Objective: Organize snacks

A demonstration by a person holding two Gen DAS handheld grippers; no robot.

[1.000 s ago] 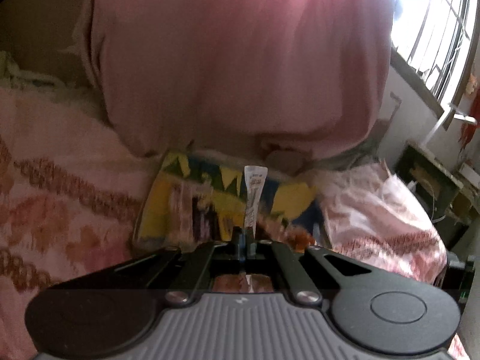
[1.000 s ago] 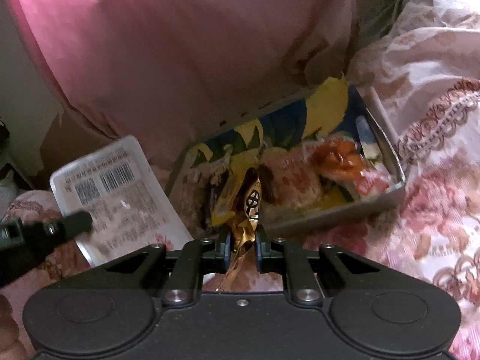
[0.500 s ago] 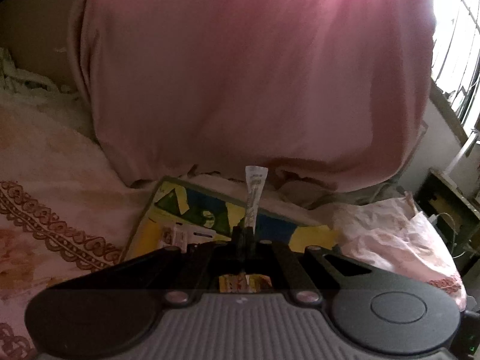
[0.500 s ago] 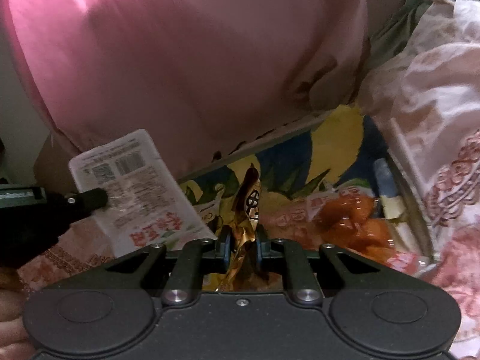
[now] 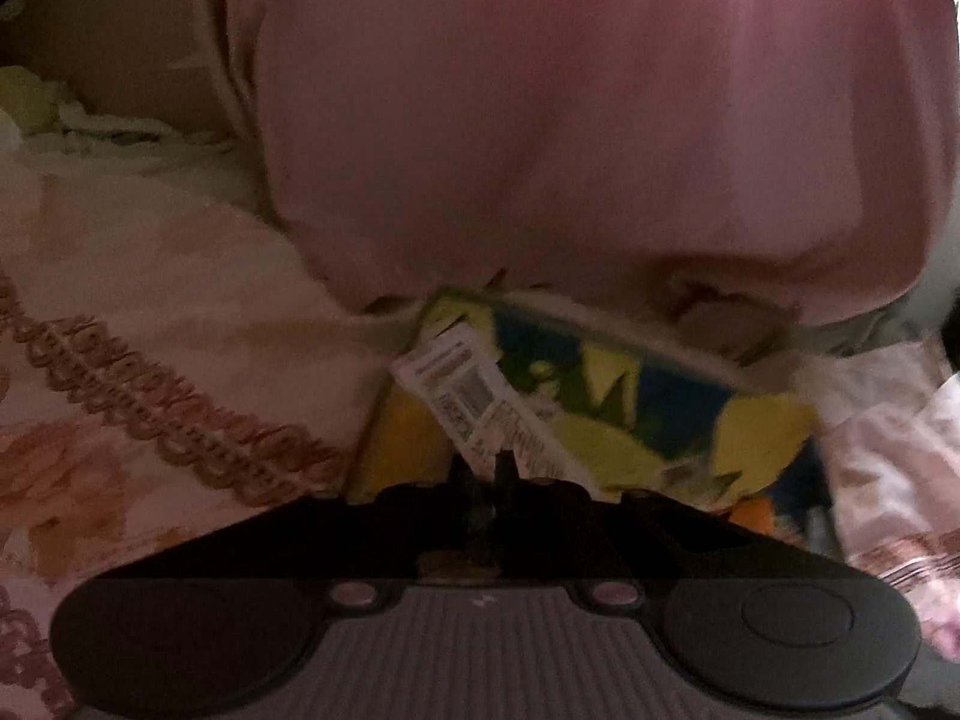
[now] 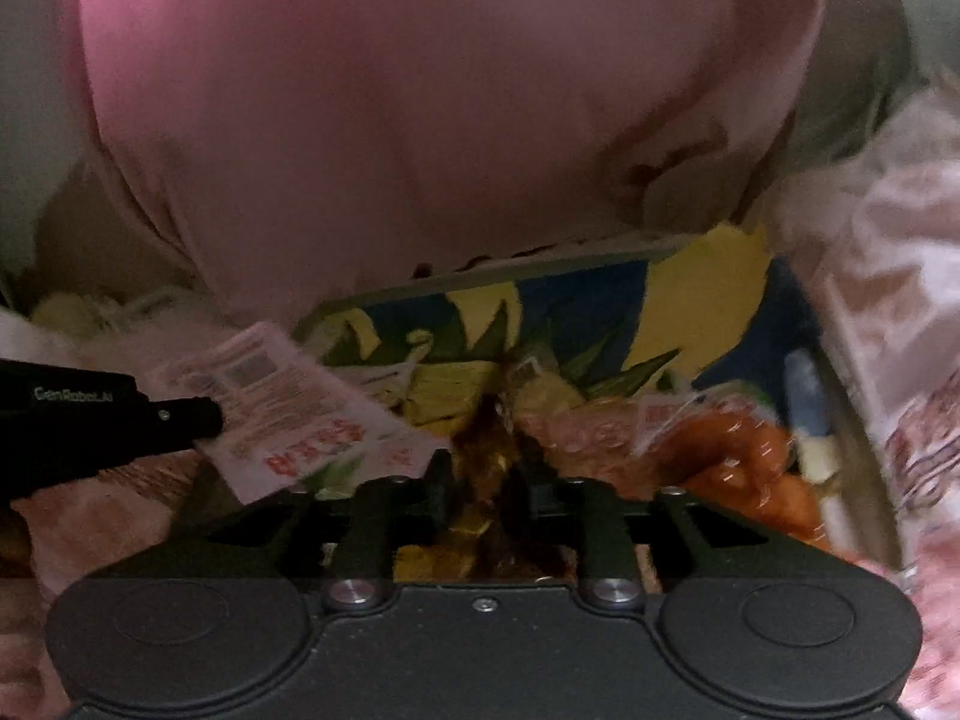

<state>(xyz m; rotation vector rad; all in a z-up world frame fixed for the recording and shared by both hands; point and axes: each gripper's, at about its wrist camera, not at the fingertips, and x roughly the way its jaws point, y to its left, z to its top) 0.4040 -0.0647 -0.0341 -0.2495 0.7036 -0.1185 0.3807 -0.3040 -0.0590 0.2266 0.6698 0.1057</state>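
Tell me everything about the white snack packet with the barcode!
The white snack packet is flat, thin plastic with a barcode, small black print and big red characters. The left gripper pinches its lower edge, so it sticks up tilted over the left end of the colourful box. In the left wrist view it is blurred. Whether it touches the box or anything inside cannot be told.
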